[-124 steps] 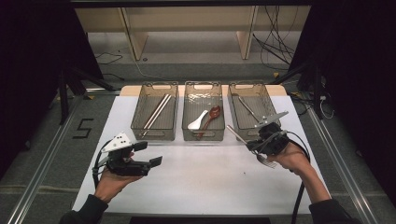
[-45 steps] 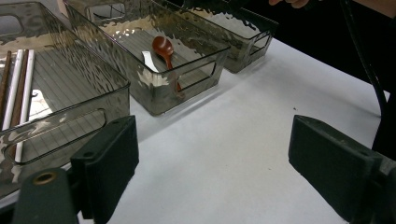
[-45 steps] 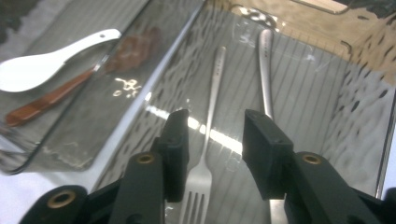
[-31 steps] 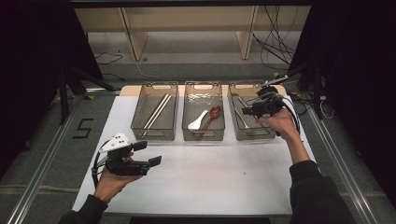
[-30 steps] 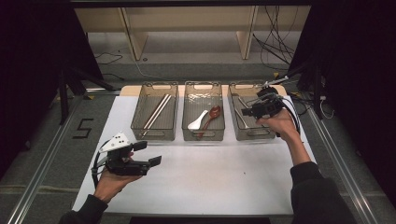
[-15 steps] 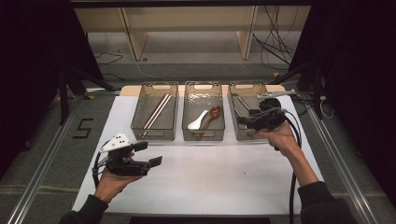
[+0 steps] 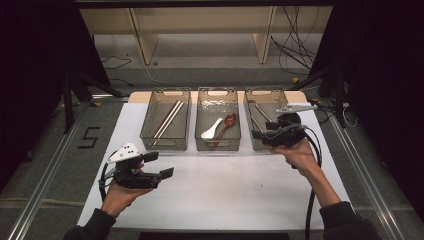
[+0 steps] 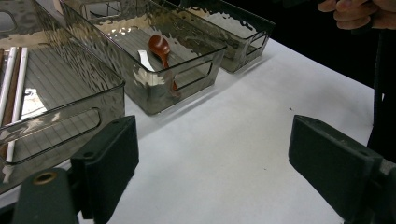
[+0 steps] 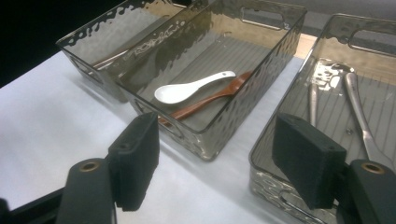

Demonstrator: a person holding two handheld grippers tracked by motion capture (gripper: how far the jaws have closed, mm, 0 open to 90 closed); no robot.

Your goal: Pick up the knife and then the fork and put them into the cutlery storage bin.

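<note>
Smoky clear plastic forms the three bins lined up across the far half of your white table (image 7: 220, 195). Your right gripper (image 9: 215, 154) hovers low over the near end of the right bin (image 7: 265, 125), and its jaws have just been opening; they stand wide apart with nothing between the pads. In the right gripper view the metal cutlery (image 9: 355, 100), two steel handles side by side on the ribbed floor of that bin, lies beyond the right-hand jaw, apart from it and not between the two. The gap between the jaws looks instead at the strip of table and the near corner of the middle bin (image 9: 210, 135), where a white ceramic spoon (image 9: 191, 88) rests across a reddish-brown wooden spoon (image 9: 210, 100).

Your left gripper (image 7: 157, 167) is held above the table near its front left, well apart from every bin, jaws open and empty. In the left gripper view bare white table lies between its pads, with the left bin (image 8: 60, 116) and its pale chopsticks (image 8: 14, 88) just beyond the left-hand jaw.
</note>
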